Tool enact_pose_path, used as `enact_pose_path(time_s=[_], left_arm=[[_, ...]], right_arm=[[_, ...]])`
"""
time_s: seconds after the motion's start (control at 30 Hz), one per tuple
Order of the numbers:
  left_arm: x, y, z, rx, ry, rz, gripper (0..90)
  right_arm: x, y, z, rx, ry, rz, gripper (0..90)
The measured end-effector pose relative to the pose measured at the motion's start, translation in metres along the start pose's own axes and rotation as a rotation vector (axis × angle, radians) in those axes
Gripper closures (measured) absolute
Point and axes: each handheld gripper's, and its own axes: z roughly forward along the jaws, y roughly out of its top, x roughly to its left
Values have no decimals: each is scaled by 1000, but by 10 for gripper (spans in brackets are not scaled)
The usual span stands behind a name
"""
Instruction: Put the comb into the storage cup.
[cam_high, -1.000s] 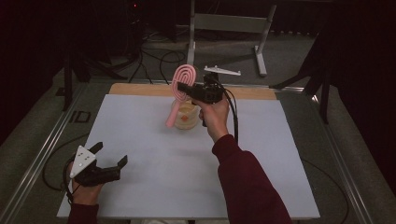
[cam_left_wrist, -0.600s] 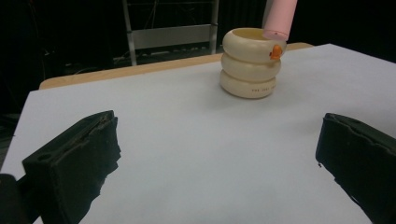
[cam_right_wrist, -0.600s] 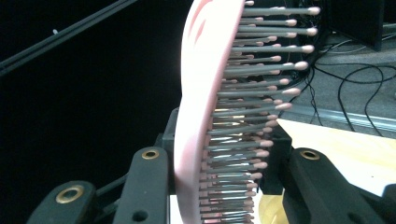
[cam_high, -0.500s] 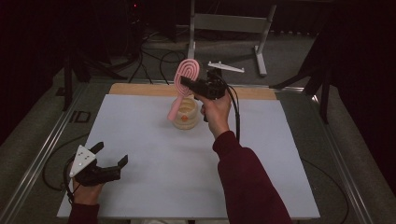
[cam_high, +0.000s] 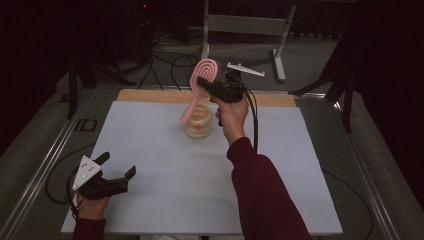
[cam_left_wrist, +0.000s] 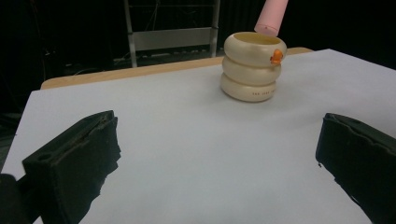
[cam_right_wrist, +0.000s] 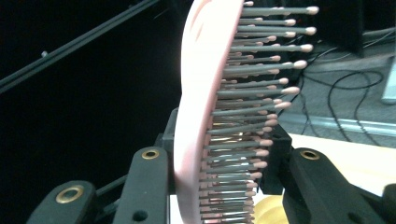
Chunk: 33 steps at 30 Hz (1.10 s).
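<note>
At the lower left of the high view, the left gripper (cam_high: 116, 176) rests low over the white table sheet (cam_high: 150, 150), held by a hand at the bottom edge, with its grey three-cornered plate on top. Its jaws stand wide apart with nothing between them; the left gripper view shows bare white sheet between the two black jaws. To the left of the sheet runs a metal rail (cam_high: 45, 165) on grey floor, and a dark cable loops beside it.

Toward the middle, near the far edge of the sheet, stands a cream ringed holder (cam_high: 198, 122), upright, with a small orange mark on its side. Behind it a strip of wooden board (cam_high: 150, 96) shows past the sheet's far edge.

Above the holder, in the upper centre of the frame, the right gripper (cam_high: 204, 84) is clamped on the head of a pink hairbrush (cam_high: 200, 89). The brush hangs tilted, its handle pointing down and left so that its end sits just over the holder's open rim, as the left gripper view (cam_left_wrist: 272, 16) shows. In the right gripper view the grey bristles (cam_right_wrist: 252, 93) point to the right between the jaws.

Farther back, the room is dark, with a grey metal stand (cam_high: 245, 25) and black cables (cam_high: 160, 65) on the floor. At the right, a dark red sleeve (cam_high: 265, 195) rises from the bottom edge.
</note>
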Motion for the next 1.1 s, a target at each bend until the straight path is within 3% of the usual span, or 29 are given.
enact_pose_path(time_s=[0.23, 0.8, 1.1], left_arm=[[1, 0, 0, 0, 2, -2, 1], [2, -1, -1, -4, 3, -9, 1], [2, -1, -2, -7, 2, -14, 2]], right_arm=[[-5, 3, -3, -44, -42, -1, 639], [-16, 4, 0, -50, -112, -49, 639], [-18, -2, 4, -58, -133, -47, 639]])
